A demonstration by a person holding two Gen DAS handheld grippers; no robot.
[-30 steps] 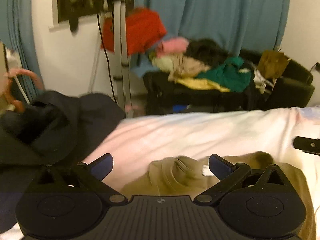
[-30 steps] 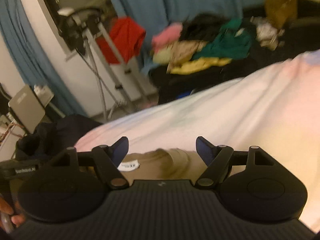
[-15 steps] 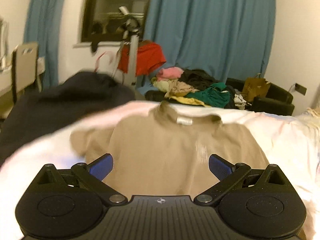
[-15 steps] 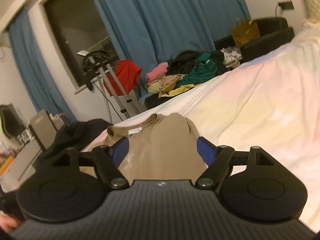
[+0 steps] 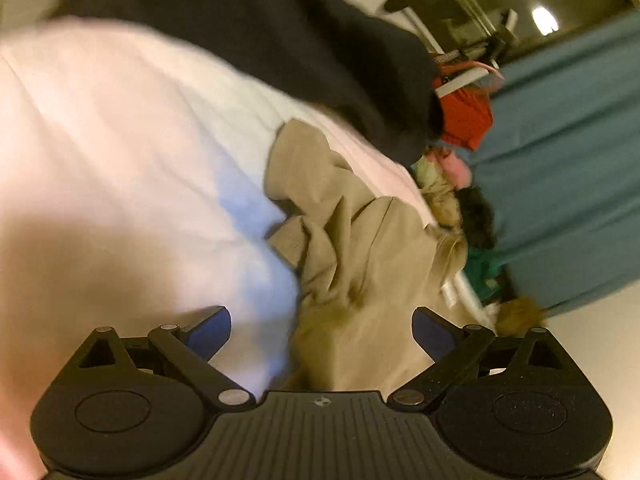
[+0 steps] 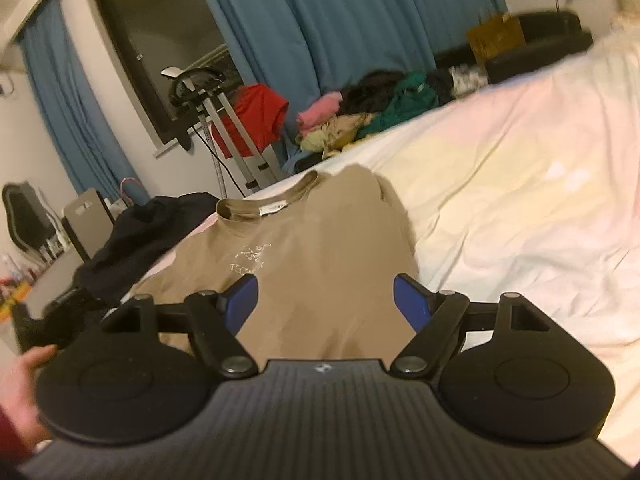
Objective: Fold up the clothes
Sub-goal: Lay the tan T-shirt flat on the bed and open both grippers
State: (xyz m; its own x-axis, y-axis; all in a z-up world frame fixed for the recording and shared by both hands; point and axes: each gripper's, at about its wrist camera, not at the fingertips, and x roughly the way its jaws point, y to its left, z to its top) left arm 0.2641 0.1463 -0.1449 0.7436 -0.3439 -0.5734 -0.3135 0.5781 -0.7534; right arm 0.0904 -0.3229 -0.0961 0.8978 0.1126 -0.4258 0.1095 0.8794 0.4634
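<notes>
A tan T-shirt (image 6: pixel 320 264) lies on the pale bed sheet (image 6: pixel 520 200), collar away from me, a faint print on its chest. My right gripper (image 6: pixel 325 306) is open and empty, just above the shirt's lower part. In the left wrist view the camera is rolled sideways; the same tan T-shirt (image 5: pixel 360 248) looks rumpled, with a sleeve spread out. My left gripper (image 5: pixel 322 332) is open and empty, with the shirt's edge between its blue fingertips (image 5: pixel 210 330); contact cannot be told.
A dark garment (image 6: pixel 148 236) lies on the bed's far left corner and also shows in the left wrist view (image 5: pixel 280 40). Behind the bed are a pile of coloured clothes (image 6: pixel 360 120), a red shirt on a stand (image 6: pixel 256 116) and blue curtains (image 6: pixel 360 20).
Both grippers pulled back from the collar towards the shirt's lower part. The left gripper then rolled sideways and swung to the shirt's left sleeve side. Both stayed open.
</notes>
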